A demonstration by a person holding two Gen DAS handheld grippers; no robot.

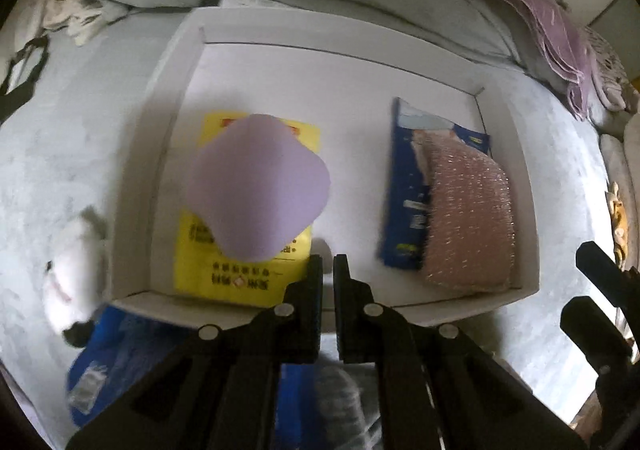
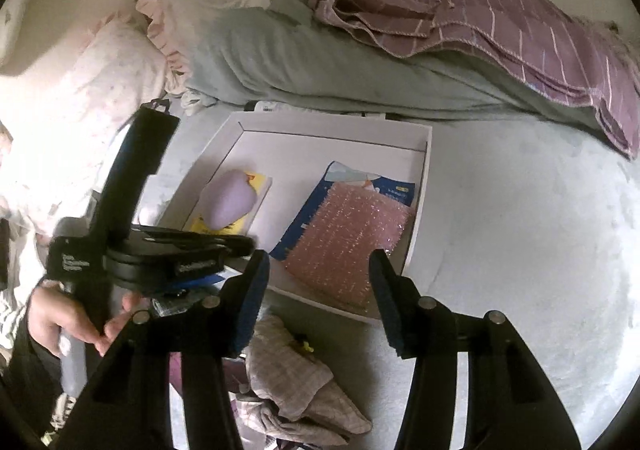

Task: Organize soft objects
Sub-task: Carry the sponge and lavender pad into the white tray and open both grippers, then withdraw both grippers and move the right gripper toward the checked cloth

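A white shallow box lies on the bed. Inside on the left, a lilac sponge rests on a yellow packet. On the right, a pink sparkly scrub pad lies on a blue packet. My left gripper hovers over the box's near edge, jaws nearly closed and empty. My right gripper is open and empty, just in front of the box, near the pink pad. The lilac sponge shows there too.
A white plush toy and a blue bag lie left of the box. A crumpled checked cloth lies below my right gripper. A grey-green duvet and purple striped blanket are behind the box, pillows to the left.
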